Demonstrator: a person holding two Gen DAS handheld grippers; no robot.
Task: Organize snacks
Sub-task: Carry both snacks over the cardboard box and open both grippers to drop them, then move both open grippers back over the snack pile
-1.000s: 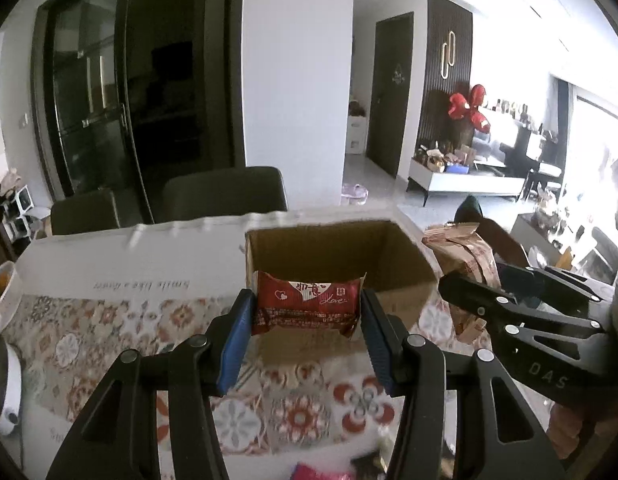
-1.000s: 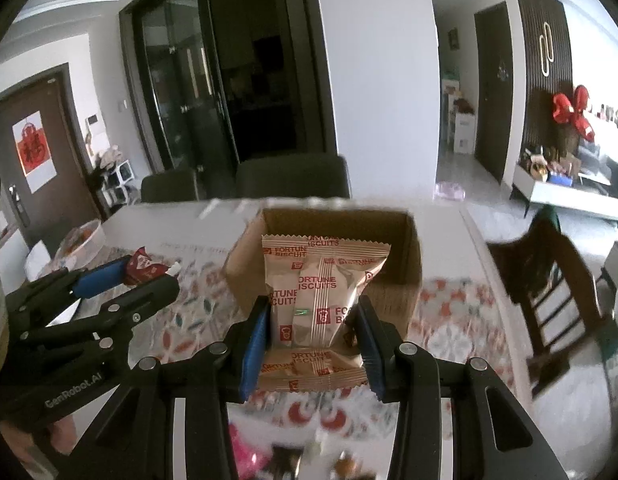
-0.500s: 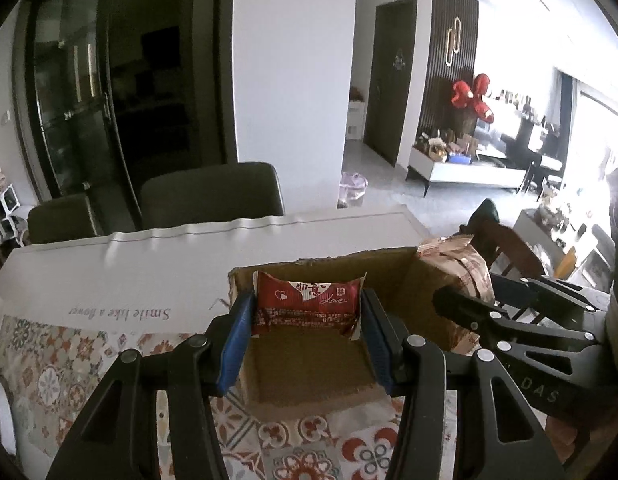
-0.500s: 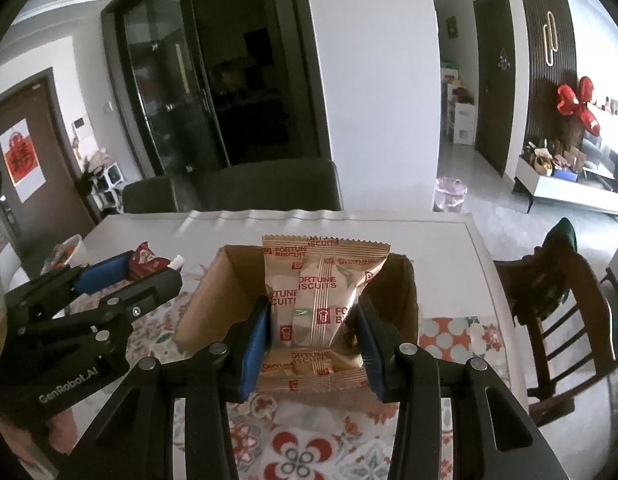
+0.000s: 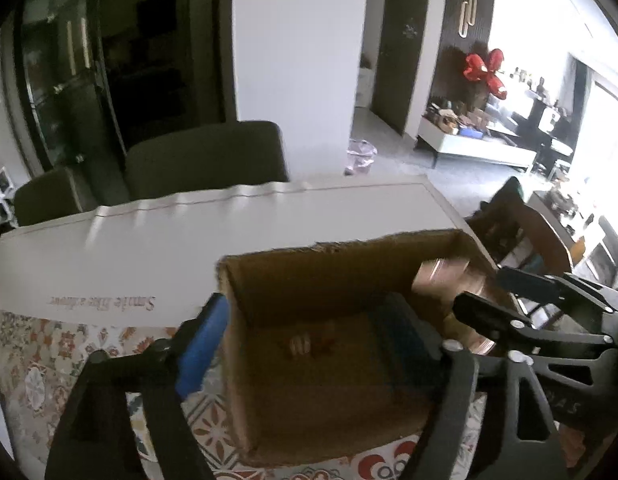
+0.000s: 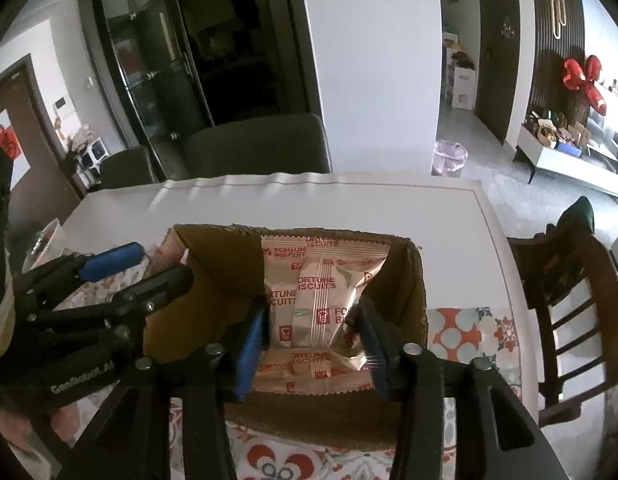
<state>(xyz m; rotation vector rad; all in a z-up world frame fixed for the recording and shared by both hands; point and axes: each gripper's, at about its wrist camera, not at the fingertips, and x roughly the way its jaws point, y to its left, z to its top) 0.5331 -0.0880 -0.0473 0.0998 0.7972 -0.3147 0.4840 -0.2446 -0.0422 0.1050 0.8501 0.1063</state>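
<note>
Cardboard box (image 5: 329, 360) holds a blurred snack (image 5: 305, 346), mostly indistinct.

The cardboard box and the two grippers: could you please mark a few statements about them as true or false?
1. A Fortune Biscuits packet stands between the jaws of the right gripper. True; those jaws have just been opening.
2. The left gripper clamps a red packet. False: its jaws, which have just been opening, stand wide with nothing pressed between them, one finger outside the box wall and one inside.
3. The cardboard box is closed with a lid. False: its top is open.
4. The box stands on a patterned tablecloth. True.
</note>
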